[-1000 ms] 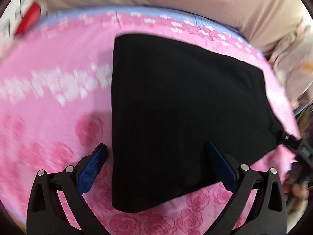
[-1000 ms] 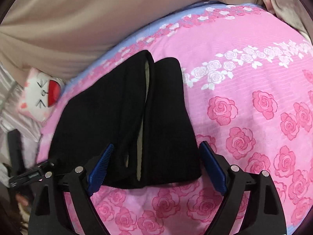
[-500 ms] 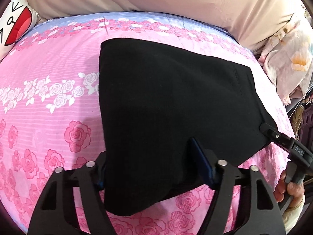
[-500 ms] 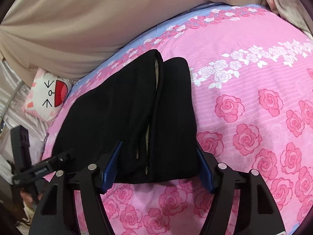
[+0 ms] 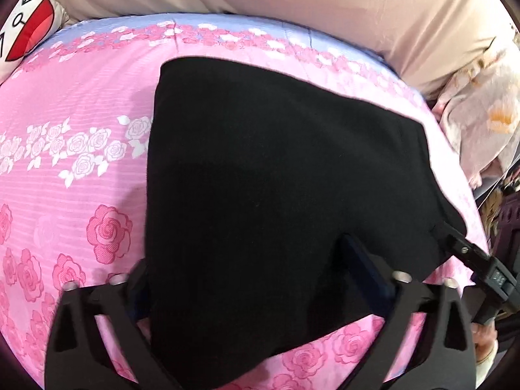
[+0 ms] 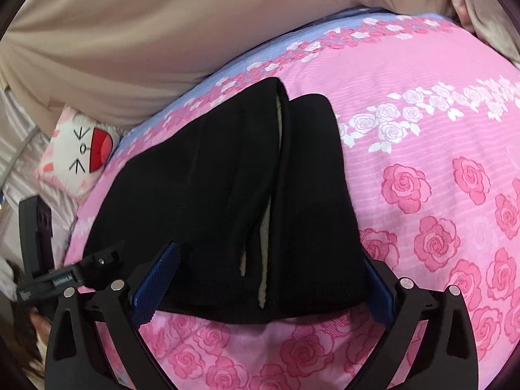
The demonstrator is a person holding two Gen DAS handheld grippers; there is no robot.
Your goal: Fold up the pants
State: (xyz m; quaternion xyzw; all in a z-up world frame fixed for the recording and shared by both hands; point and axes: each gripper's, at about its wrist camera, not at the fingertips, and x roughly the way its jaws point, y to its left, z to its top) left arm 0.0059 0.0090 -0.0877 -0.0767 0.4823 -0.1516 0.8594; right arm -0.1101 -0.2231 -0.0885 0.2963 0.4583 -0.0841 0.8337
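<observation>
Pants (image 6: 227,201), black, lay lengthwise from frame bottom toward upper centre, near hem between wide-spread right gripper (image 6: 263,286); left gripper (image 5: 256,279) likewise straddled its corner.

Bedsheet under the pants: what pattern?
Pink bedsheet printed with pink and white roses, blue-edged; clearest in the right wrist view.

Bare pink bedsheet (image 6: 422,74) lies open right of the black pants (image 6: 227,201); a cartoon pillow (image 6: 78,149) crowds their left.
</observation>
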